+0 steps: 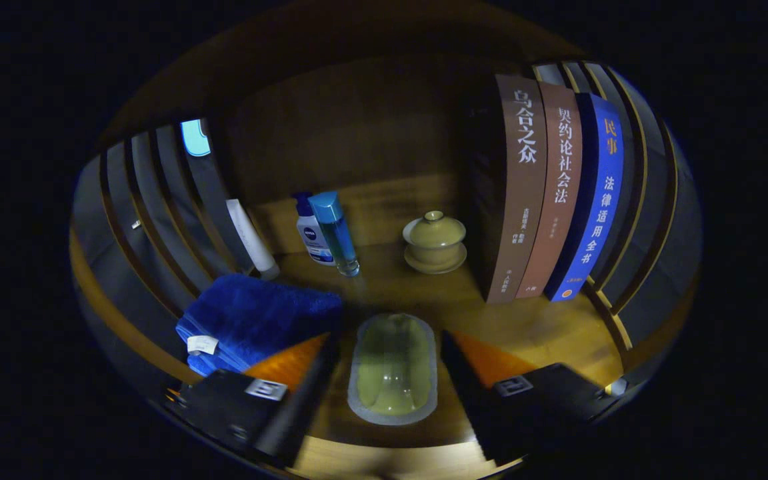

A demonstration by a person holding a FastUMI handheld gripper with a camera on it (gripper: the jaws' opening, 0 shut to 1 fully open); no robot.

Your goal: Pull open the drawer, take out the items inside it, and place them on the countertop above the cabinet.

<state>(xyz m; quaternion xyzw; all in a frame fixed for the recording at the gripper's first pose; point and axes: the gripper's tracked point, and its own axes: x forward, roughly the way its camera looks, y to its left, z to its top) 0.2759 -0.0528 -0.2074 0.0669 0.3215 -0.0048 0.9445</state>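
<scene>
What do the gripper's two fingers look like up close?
The gripper has two chunky black fingers that narrow toward the tips. Each has a bright orange wedge on top and a small white square tag with a black pattern near its base. No cables or sleeve can be seen.

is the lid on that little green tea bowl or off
On. The lidded tea bowl beyond the open gripper wears its knobbed lid, seated level on its saucer.

Your gripper [391, 363] has its fingers spread wide around a green oval dish [392, 369] on the wooden countertop [531, 320], touching neither side.
</scene>
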